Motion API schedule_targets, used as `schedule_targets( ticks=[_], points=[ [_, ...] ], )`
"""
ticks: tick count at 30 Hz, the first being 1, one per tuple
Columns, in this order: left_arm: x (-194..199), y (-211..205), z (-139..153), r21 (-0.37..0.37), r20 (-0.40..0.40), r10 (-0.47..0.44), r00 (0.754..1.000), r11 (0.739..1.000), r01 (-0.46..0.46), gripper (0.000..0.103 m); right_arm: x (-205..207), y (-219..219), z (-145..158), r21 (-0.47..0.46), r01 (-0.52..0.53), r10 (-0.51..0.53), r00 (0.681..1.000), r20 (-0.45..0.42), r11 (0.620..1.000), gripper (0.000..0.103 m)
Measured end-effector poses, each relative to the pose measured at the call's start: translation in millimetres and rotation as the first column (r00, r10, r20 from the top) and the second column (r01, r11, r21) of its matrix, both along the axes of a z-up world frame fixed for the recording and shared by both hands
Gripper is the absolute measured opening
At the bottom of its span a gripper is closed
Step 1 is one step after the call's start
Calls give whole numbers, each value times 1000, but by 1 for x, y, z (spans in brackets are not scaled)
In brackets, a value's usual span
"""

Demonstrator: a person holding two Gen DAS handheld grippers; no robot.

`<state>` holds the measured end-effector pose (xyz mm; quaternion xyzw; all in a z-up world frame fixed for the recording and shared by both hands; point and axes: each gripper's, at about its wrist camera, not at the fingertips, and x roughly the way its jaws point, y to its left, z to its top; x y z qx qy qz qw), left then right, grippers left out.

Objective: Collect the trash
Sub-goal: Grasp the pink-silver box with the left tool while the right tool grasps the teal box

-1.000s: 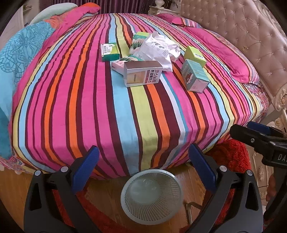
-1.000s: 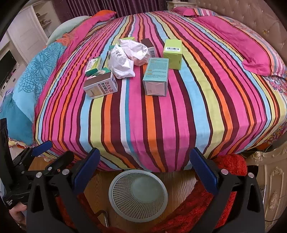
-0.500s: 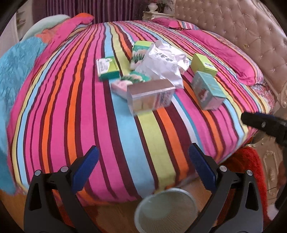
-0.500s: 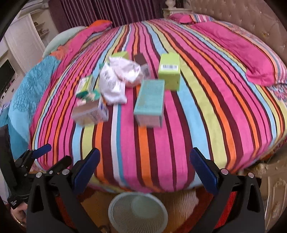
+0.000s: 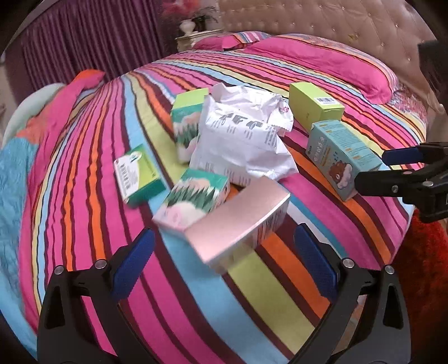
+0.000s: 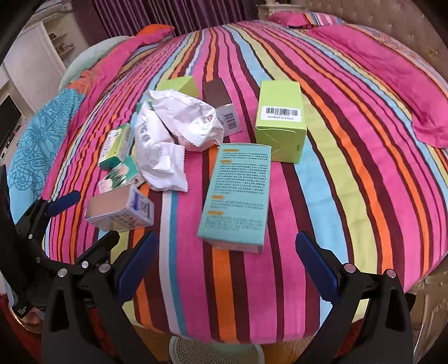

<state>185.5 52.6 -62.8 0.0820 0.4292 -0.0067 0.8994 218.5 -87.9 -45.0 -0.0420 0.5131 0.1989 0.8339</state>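
Observation:
Several empty cartons and crumpled white wrappers lie on a striped bedspread. In the left wrist view a pink-topped box lies just beyond my open left gripper, with green cartons and a white wrapper behind it. My right gripper is open over the bed's near edge, just short of a long teal box. A lime box with a barcode and the crumpled wrappers lie farther back. Each gripper shows at the side of the other's view: the right one and the left one.
A white mesh bin peeks out below the bed's edge in the right wrist view. Pink pillows and a tufted headboard lie at the far right. A blue blanket drapes the left side, a red rug the floor.
Both grippers have moved forward and up over the bed towards the boxes. The bin has slid out of the left view and nearly out of the right one. Both stay open.

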Motion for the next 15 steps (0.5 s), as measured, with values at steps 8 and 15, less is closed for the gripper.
schedule_targets(
  ticks=[8,15],
  points=[
    [22,-8,-8,-32,-21,-7,1000,999,7,97,13,1,-12,-22,15,-16,999,-34,1000,95],
    [21,-19,-14,-99,-79,-29,996,995,21,73,19,-1,-22,-55,22,-24,999,-41,998,94]
  ],
)
